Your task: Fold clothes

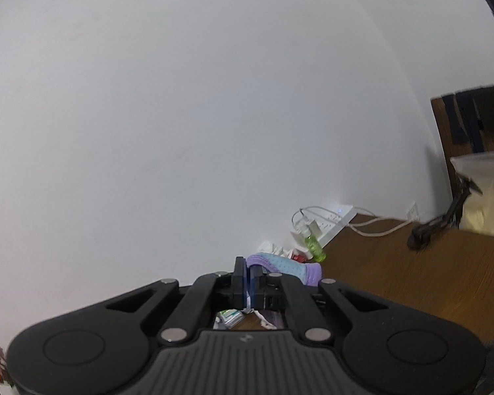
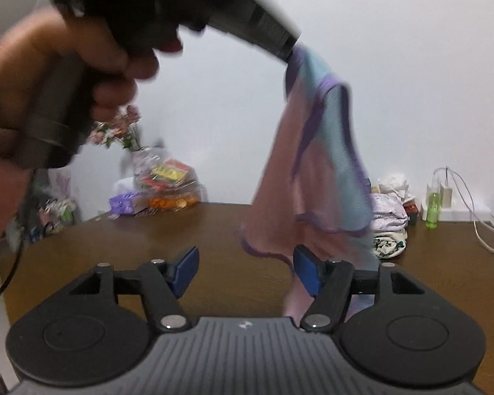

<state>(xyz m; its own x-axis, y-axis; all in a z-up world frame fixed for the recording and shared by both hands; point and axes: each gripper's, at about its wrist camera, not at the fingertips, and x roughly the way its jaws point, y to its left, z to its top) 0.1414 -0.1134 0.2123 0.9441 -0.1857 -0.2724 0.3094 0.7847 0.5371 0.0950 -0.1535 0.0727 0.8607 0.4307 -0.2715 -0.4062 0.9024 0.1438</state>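
The left gripper (image 1: 248,275), jaws pinched tight, holds a garment (image 2: 319,171) hanging blurred above the tabletop (image 2: 148,250), its lower end hidden behind the right gripper (image 2: 245,271), which gapes wide with nothing between its pads.

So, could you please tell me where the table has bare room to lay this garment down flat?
The widest bare patch of the table lies in front of the right claw, between the snack container and the folded clothes. The hanging garment dangles over its right side. The back edge is crowded: flowers, the green bottle and the power strip.
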